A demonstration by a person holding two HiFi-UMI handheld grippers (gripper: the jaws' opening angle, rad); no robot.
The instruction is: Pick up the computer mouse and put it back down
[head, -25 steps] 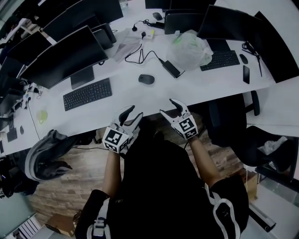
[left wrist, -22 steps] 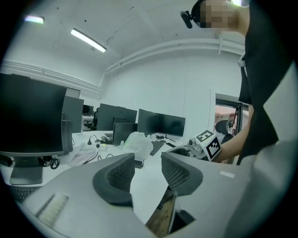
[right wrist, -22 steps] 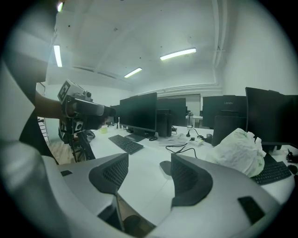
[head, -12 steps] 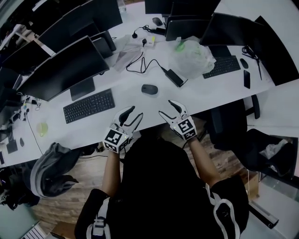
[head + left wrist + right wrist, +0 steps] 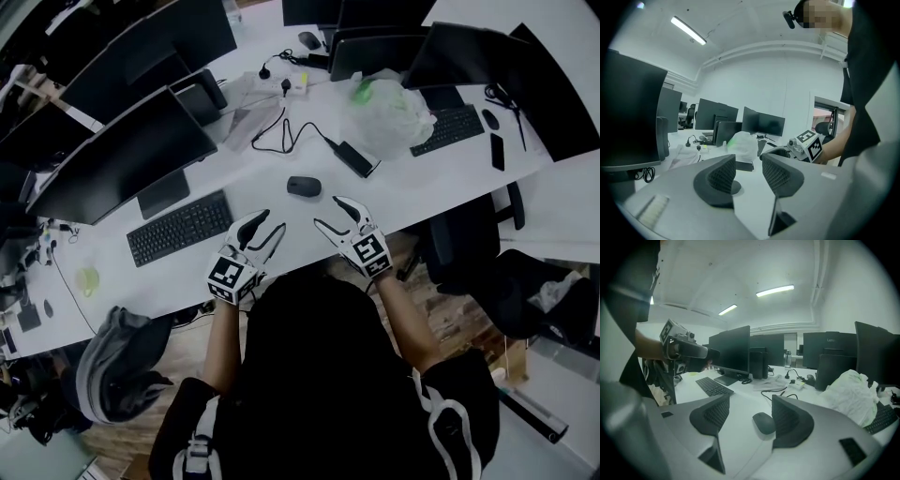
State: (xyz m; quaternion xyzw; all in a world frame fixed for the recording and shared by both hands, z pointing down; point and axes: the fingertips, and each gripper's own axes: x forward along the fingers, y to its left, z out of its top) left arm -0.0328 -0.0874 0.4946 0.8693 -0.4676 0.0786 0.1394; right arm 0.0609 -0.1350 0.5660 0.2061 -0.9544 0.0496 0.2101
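Computer mouse (image 5: 304, 186) sits flat on white desk (image 5: 244, 178), untouched; black keyboard (image 5: 180, 228) well to its left, power brick (image 5: 354, 157) beyond it to the right

Right gripper (image 5: 327, 212): jaws spread wide, nothing between the pads, tips just short of mouse on the person's side, slightly right of it. Right gripper view puts mouse ahead in the gap, closer to the right-hand jaw, not yet reached

Left gripper (image 5: 275, 219): jaws also wide, empty, near and left of mouse, a little farther off

Mouse's long axis runs roughly along the desk, crosswise to the right gripper's line of reach. Judgement: right gripper is the nearer tool; a short push forward with a slight shift rightward should centre mouse between the jaws
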